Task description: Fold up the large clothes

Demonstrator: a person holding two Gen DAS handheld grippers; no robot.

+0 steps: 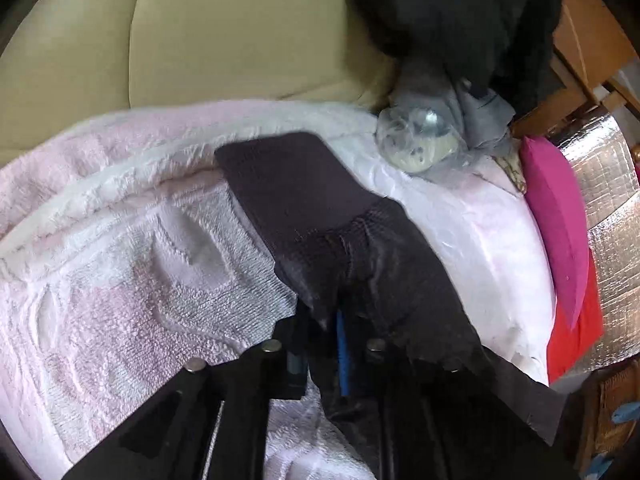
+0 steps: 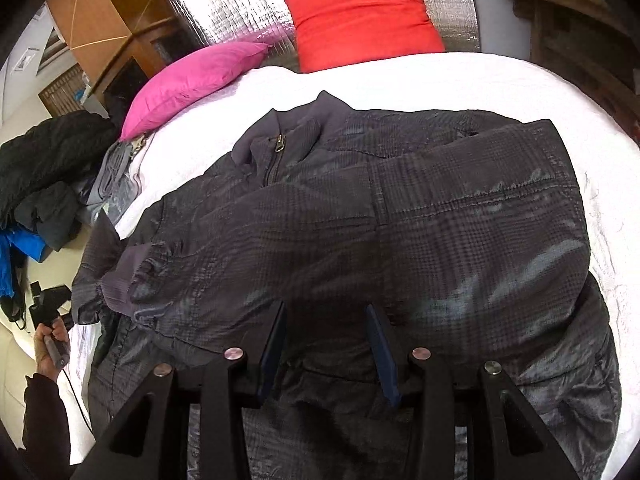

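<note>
Starting on my left, my left tongs are pressing together on the ribbed cuff of the jacket, at the end of the sleeve that is hanging toward the left edge of the bed. In the left wrist view the cuff's dark fabric is bunching between the pads and lying over the pinkish white towelling bedcover. Beyond it, a clear plastic bag is sitting near the pink cushion.

Moving across, the jacket is lying spread on the bed, collar and zip toward the cushions, with its right sleeve already folded across the chest.

On my right, my right tongs are standing partly spread above the jacket's hem; I am judging that they are gripping nothing, since the fabric is lying below the pads rather than between them.

I am reading this as the sleeve-folding step: one sleeve is in, and the left one is now in my grip. Next I am needing to carry the cuff rightward over the chest without dragging the body, then let go and flatten it.
</note>
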